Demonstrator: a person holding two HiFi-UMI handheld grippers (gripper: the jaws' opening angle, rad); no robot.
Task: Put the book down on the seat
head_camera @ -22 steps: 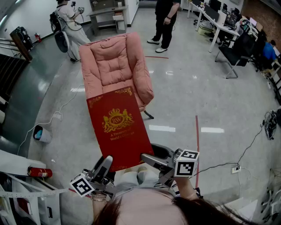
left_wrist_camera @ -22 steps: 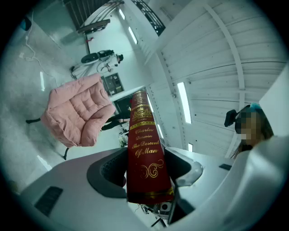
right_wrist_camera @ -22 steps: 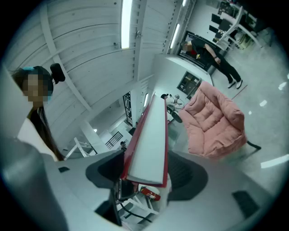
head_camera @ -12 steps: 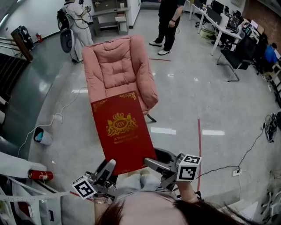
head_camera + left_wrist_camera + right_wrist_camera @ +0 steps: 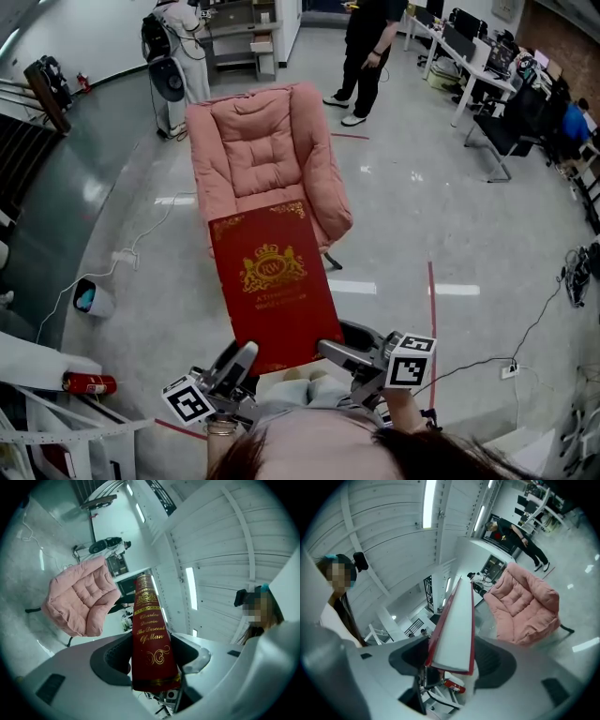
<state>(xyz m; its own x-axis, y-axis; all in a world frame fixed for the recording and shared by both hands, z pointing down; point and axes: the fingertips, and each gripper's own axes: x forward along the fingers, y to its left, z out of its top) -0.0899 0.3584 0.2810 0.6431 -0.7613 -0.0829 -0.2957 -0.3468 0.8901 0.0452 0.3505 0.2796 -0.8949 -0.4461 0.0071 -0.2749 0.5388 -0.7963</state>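
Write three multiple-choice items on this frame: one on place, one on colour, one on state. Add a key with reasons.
1. Where is the book?
A. Flat on the chair seat
B. Held in the air, short of the chair
C. On the floor

2. What colour is the chair?
A. Pink
B. Grey
C. Blue

3. The left gripper and right gripper are:
A. Both shut on the book
B. Both open and empty
C. Only the left one grips

Key:
1 B: the head view shows the book's near end between the grippers, with the seat beyond it and bare.
2 A: the cushions are pink in every view.
3 A: each gripper view shows the book clamped between its jaws, the spine at the left and the page edge at the right.
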